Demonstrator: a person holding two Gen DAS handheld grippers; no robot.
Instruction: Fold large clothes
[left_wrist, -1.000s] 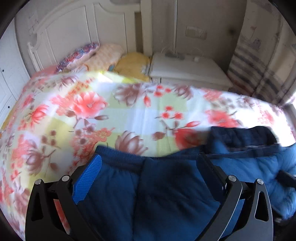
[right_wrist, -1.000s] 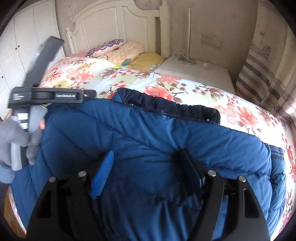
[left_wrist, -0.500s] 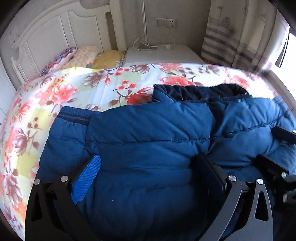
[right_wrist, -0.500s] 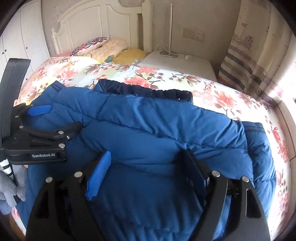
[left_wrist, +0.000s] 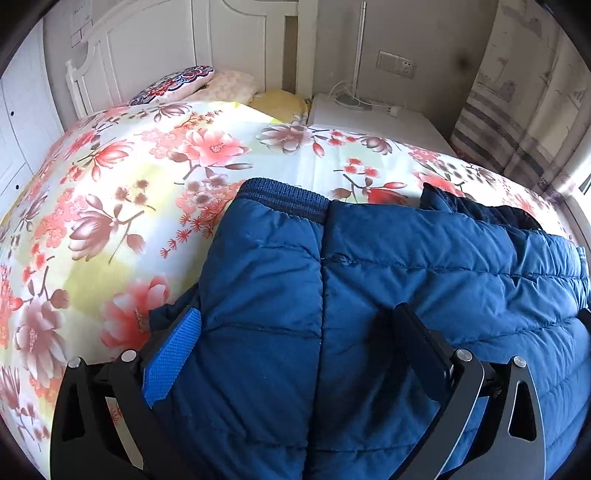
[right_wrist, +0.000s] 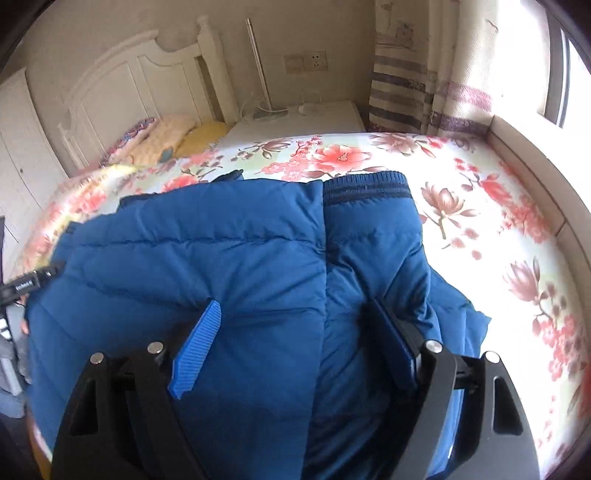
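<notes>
A blue padded jacket (left_wrist: 369, 277) lies folded on the floral bed cover (left_wrist: 129, 184). Its ribbed hem (left_wrist: 284, 195) points toward the headboard and its dark collar (left_wrist: 498, 214) shows at the right. My left gripper (left_wrist: 295, 332) is shut on a thick fold of the jacket, which bulges between its fingers. In the right wrist view the jacket (right_wrist: 240, 258) also fills the gap of my right gripper (right_wrist: 295, 325); its jaws are opening while the padding still touches both pads. The left gripper (right_wrist: 29, 284) shows at that view's far left edge, held by a gloved hand (right_wrist: 14, 354).
Pillows (left_wrist: 173, 83) lie against the white headboard (left_wrist: 229, 40). A white nightstand (left_wrist: 369, 122) with a lamp stem and cables stands beside the bed. A striped curtain (right_wrist: 406, 92) and a window ledge (right_wrist: 524, 155) border the bed's right side.
Both grippers have swung across the bed with the jacket between their fingers. The right gripper has rolled. The left gripper has drawn away to the far left edge of the right wrist view.
</notes>
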